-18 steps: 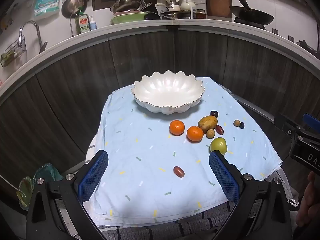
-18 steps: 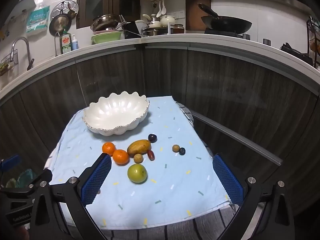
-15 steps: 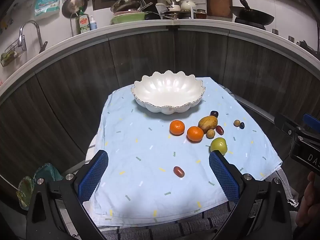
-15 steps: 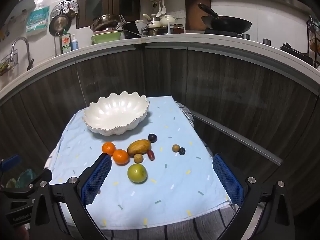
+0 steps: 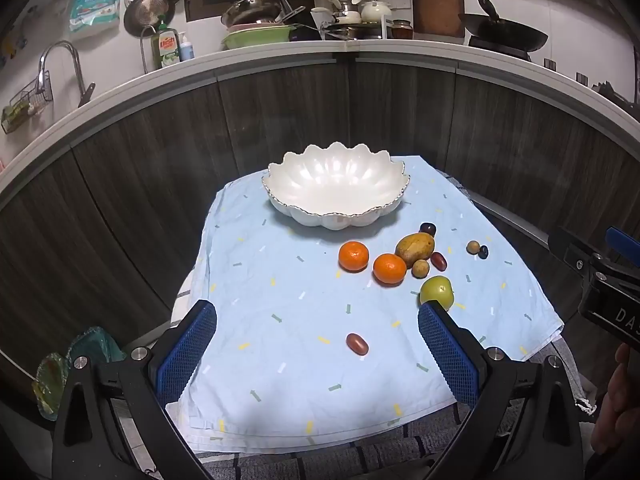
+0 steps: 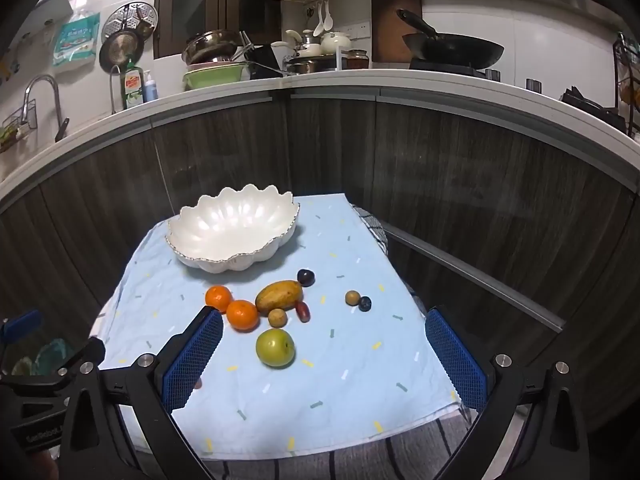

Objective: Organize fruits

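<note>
both the left gripper (image 5: 317, 350) and the right gripper (image 6: 324, 354) are held released above the near edge of the blue cloth (image 5: 280, 280), nothing grasped. the fruits, two mandarins (image 5: 353, 256), a mango (image 5: 415, 247) and a green apple (image 5: 437, 291) among them, are scattered on the cloth before the white scalloped bowl (image 5: 336, 190).

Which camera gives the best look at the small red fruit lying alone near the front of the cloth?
The left wrist view: the small red fruit lies fully exposed on the cloth between the open fingers. In the right wrist view it is almost wholly hidden behind the right gripper's blue finger pad; only a sliver may show.
</note>
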Available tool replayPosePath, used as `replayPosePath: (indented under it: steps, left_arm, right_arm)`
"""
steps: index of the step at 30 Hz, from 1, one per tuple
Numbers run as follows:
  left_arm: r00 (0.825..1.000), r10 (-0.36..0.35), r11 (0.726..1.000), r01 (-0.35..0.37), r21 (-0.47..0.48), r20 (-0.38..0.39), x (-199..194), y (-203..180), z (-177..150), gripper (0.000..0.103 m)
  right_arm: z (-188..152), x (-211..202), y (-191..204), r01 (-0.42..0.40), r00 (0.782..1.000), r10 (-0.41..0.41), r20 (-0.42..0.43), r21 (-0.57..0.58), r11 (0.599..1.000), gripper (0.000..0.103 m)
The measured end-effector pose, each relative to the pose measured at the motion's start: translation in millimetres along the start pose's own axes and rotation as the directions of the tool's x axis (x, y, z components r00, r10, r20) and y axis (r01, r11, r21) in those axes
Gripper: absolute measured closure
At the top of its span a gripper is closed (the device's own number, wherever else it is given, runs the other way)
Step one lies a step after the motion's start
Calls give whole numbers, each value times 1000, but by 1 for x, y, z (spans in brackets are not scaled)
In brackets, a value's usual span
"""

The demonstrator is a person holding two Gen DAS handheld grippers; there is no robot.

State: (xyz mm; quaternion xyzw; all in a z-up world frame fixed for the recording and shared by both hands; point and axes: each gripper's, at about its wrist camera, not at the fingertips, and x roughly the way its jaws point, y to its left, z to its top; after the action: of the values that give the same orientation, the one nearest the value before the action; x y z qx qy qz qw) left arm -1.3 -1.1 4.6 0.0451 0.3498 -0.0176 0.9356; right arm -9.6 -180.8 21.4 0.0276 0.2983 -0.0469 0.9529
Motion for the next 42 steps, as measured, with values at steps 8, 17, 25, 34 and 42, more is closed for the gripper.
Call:
replayPosePath:
  steps: [8, 17, 25, 34, 42]
  left_arm:
    - [1000, 0, 1000, 0, 0, 2, 0, 0, 0, 0]
    - [1000, 0, 1000, 0, 0, 1, 0, 0, 0, 0]
    - [1000, 0, 1000, 0, -1, 1, 0, 1, 1, 0]
    - [1000, 0, 1000, 0, 0, 1, 1, 1, 2, 0]
    - [1000, 0, 1000, 0, -1, 0, 1, 1, 1, 0]
  right_arm:
    - [1, -1, 0, 0, 1000, 0, 0, -1, 1000, 0]
    - [1, -1, 0, 1, 1000, -1, 1, 0, 1000, 0]
    - [1, -1, 1, 0, 1000, 0, 1, 0, 1000, 0]
    - [1, -1, 0, -1, 1000, 1, 1, 1, 1000, 0]
    - [1, -1, 0, -1, 1000, 1, 0, 1, 1000, 0]
